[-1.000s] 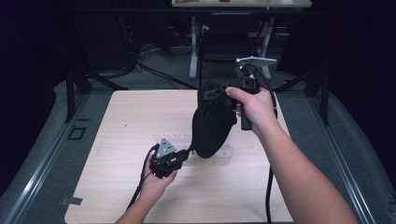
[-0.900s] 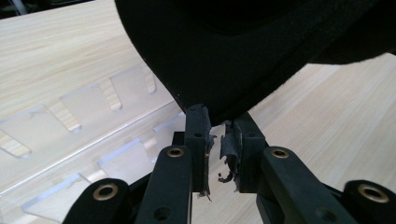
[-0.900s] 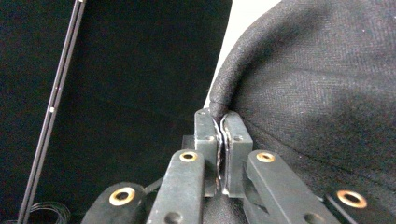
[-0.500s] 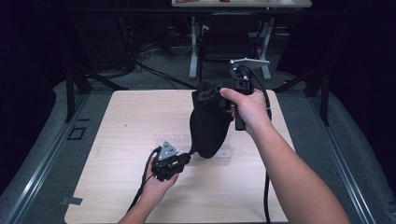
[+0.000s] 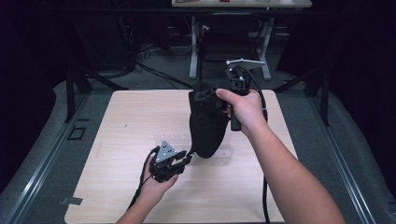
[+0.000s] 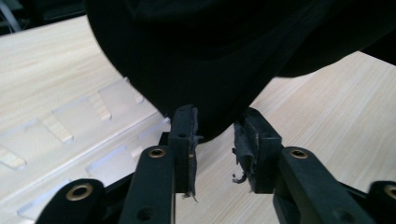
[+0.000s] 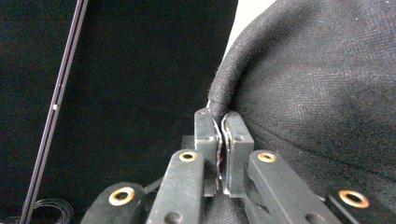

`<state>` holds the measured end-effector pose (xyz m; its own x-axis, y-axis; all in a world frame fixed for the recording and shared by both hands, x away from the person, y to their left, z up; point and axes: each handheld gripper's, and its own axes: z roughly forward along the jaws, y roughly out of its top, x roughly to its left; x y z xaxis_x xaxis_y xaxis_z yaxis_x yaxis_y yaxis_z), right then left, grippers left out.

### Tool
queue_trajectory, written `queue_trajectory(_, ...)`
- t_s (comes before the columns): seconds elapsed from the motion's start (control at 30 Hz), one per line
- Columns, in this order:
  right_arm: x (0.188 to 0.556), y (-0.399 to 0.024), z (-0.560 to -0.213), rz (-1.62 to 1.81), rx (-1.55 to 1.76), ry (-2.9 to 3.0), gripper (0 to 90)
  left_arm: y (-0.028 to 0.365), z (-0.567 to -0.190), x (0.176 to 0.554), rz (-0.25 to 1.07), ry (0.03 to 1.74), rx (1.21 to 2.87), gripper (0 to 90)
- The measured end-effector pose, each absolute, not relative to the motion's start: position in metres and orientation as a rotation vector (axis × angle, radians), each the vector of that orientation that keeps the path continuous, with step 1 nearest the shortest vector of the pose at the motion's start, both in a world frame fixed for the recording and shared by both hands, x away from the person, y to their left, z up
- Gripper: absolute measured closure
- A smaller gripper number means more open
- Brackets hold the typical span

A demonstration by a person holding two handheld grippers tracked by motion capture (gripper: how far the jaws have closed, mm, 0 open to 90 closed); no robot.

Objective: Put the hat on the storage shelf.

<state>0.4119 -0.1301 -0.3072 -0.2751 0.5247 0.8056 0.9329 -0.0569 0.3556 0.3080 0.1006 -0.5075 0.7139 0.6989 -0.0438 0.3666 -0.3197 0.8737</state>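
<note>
Item: black woven fabric pouch (image 5: 206,123), soft, rounded at the bottom, hanging above the middle of the pale wood-grain bench (image 5: 121,121). Its upper edge is raised in the air; its lower end hangs down close over a clear plastic tray with shallow compartments (image 5: 170,139) that lies flat on the bench. Whether the pouch bottom touches the tray cannot be told.

Right claw (image 7: 218,122): held up in the person's right hand (image 5: 245,109), above the far half of the bench. The two jaws are pressed together on the hemmed rim of the pouch, with only the thickness of cloth between the pads. The pouch hangs from this grip. A black cable (image 5: 264,186) trails from this claw down along the forearm.

Left claw (image 6: 215,133): held low in the person's left hand (image 5: 156,184), just beside the tray on the near side, pointing up and toward the pouch. The jaws stand parted by a moderate gap, and the rounded bottom of the pouch dips into that gap. The pads (image 6: 187,135) sit at either side of the cloth and look to be brushing it without pinching; the worn pad linings are frayed at their edges. A grey three-cornered plate (image 5: 166,151) sits on top of this claw.
</note>
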Motion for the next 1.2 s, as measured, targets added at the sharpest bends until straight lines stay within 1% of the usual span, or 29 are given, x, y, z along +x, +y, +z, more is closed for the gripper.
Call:
queue_trajectory(0.1,0.412,-0.128,-0.308,-1.283,-1.546,-1.800,86.5,0.098,-0.505,0.308,0.447,0.816,1.946,72.9)
queue_trajectory(0.33,0.411,-0.123,-0.307,-1.282,-1.538,-1.812,86.0,0.096,-0.507,0.306,0.498,0.789,1.971,77.5)
queue_trajectory(0.8,0.410,-0.126,-0.306,-1.285,-1.541,-1.826,83.0,0.097,-0.509,0.304,0.536,0.756,1.986,79.8)
queue_trajectory(0.9,0.409,-0.127,-0.306,-1.296,-1.536,-1.818,79.5,0.098,-0.510,0.304,0.535,0.759,1.983,80.1)
queue_trajectory(1.17,0.404,-0.132,-0.302,-1.331,-1.530,-1.832,75.5,0.103,-0.514,0.304,0.521,0.784,1.979,82.1)
queue_trajectory(1.2,0.402,-0.138,-0.299,-1.345,-1.524,-1.829,74.3,0.106,-0.516,0.304,0.521,0.802,1.978,83.0)
